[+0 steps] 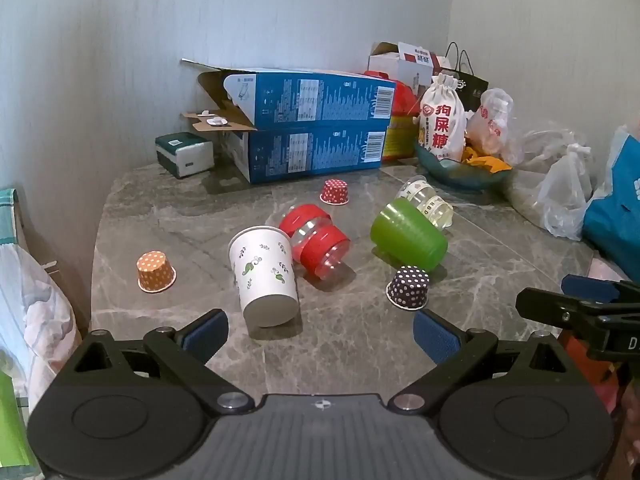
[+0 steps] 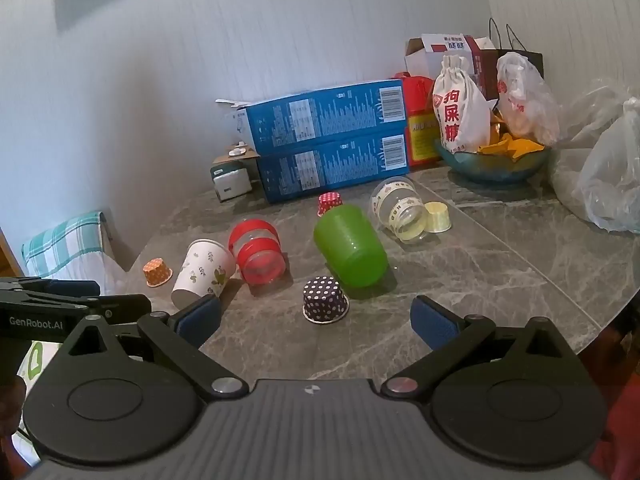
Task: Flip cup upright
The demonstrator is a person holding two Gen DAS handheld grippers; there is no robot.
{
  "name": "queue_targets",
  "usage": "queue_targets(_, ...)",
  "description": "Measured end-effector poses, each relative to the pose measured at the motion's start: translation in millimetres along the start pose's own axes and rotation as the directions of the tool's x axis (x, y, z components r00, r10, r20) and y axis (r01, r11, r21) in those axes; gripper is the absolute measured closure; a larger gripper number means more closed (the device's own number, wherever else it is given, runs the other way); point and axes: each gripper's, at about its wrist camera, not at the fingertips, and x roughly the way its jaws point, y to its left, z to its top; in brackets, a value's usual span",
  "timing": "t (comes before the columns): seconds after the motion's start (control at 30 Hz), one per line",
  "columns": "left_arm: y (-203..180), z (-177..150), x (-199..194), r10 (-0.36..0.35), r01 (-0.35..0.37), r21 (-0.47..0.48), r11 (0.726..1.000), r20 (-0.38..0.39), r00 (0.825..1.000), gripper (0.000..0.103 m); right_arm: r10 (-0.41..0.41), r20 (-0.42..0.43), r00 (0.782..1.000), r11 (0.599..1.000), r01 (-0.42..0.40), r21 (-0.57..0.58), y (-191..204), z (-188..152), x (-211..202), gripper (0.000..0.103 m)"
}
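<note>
Grey marble desk (image 1: 168,216). Left view: left gripper (image 1: 320,334) fingers spread, empty; white cup (image 1: 264,274) on its side just ahead, red cup (image 1: 316,242) touching it. Right view: right gripper (image 2: 316,318) fingers spread, empty; dotted cup (image 2: 325,300) inverted between them, green cup (image 2: 350,246) toppled behind.

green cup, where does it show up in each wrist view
Left wrist: the green cup lies on its side right of centre, just behind the dark dotted paper cup.
Right wrist: the green cup lies near the middle, again just behind the dark dotted paper cup.
Shared landmark: the stacked blue boxes at the wall.
</note>
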Motion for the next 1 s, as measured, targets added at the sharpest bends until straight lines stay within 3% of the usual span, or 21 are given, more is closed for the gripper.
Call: queue_targets(1.0,-9.0,-2.5,0.1,-0.014,0.014,0.004,1.0,-0.002,1.0,0.003,0.001,-0.015,1.0,1.0,-0.001,0.022,-3.0,-1.1,0.5,0.001)
